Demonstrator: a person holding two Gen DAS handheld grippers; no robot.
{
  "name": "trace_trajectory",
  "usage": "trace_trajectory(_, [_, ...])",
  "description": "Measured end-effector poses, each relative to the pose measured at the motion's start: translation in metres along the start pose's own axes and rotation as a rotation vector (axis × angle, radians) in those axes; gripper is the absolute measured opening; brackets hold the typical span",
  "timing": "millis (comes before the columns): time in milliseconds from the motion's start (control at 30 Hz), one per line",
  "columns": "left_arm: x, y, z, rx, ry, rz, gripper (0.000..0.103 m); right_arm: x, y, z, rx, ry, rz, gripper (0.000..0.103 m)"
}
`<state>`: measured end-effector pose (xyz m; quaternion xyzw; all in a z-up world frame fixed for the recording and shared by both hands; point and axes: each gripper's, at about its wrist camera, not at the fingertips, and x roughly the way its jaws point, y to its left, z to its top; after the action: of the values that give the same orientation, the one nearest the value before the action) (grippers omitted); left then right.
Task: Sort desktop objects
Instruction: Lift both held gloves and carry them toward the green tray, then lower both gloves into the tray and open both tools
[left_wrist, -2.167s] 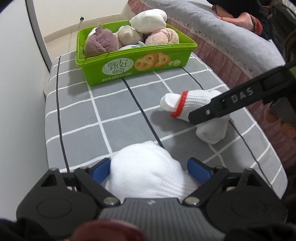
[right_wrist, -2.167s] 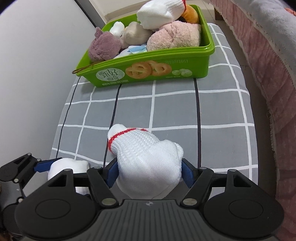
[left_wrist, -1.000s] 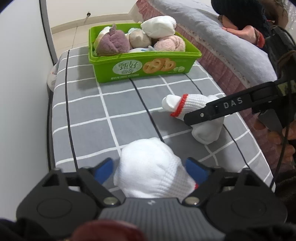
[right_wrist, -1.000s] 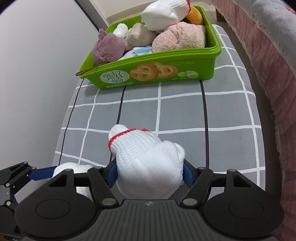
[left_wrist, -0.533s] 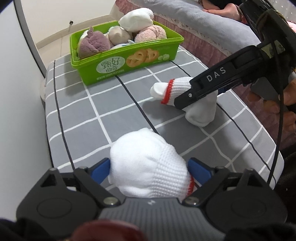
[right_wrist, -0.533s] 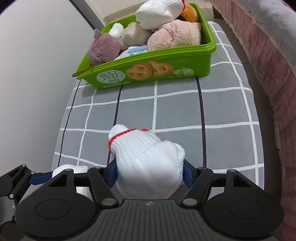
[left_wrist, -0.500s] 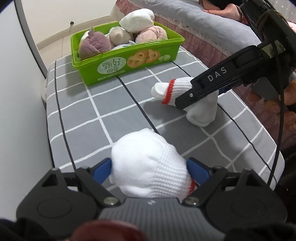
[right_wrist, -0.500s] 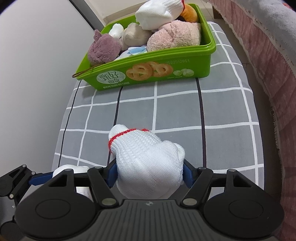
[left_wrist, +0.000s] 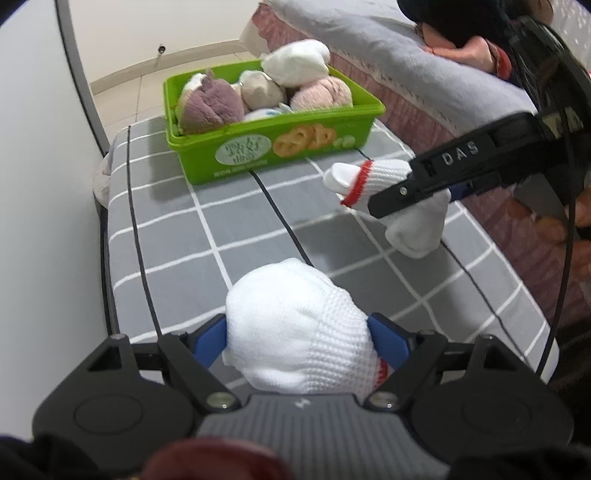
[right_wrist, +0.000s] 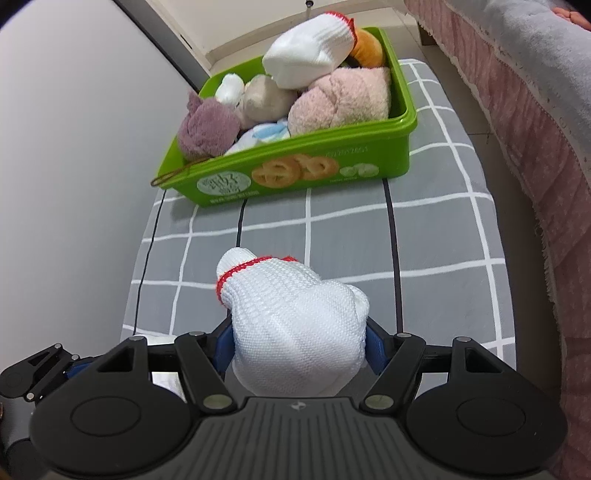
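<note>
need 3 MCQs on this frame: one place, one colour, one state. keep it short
1. Where is the green bin?
A. far end of the checked cover
B. on the floor
C. under the right gripper

2. Trim on the white sock in the right gripper?
A. blue
B. red
C. none

3. Left gripper?
A. nothing between its fingers
B. white bundle between its fingers
C. inside the bin

Key: A, the bin stands beyond both grippers; B, a red band rings the cuff; B, its jaws are closing around the bundle.
</note>
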<state>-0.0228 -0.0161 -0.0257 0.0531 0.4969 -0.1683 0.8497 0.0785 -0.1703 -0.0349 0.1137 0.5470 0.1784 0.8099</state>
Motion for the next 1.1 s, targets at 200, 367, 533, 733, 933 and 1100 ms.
trace_trajectory(200, [-0.009,0.008,0.021,-0.039,-0.046,0.013,0.084,-0.01,-0.003,0.015,0.026,-0.035,0.022,0.068])
trace_trajectory(367, [-0.013,0.016,0.046,-0.074,-0.081,0.009,0.084,-0.017,-0.005,0.03,0.049,-0.07,0.039,0.068])
trace_trajectory(533, [-0.016,0.024,0.073,-0.082,-0.113,0.019,0.084,-0.024,-0.005,0.048,0.086,-0.11,0.074,0.068])
trace_trajectory(733, [-0.018,0.044,0.112,-0.127,-0.164,0.035,0.084,-0.03,-0.005,0.065,0.122,-0.17,0.11,0.068])
trace_trajectory(933, [-0.01,0.065,0.147,-0.191,-0.216,0.05,0.084,-0.028,-0.003,0.079,0.147,-0.244,0.12,0.068])
trace_trajectory(1100, [0.008,0.089,0.173,-0.28,-0.24,0.057,0.084,-0.013,0.001,0.087,0.144,-0.263,0.106,0.068])
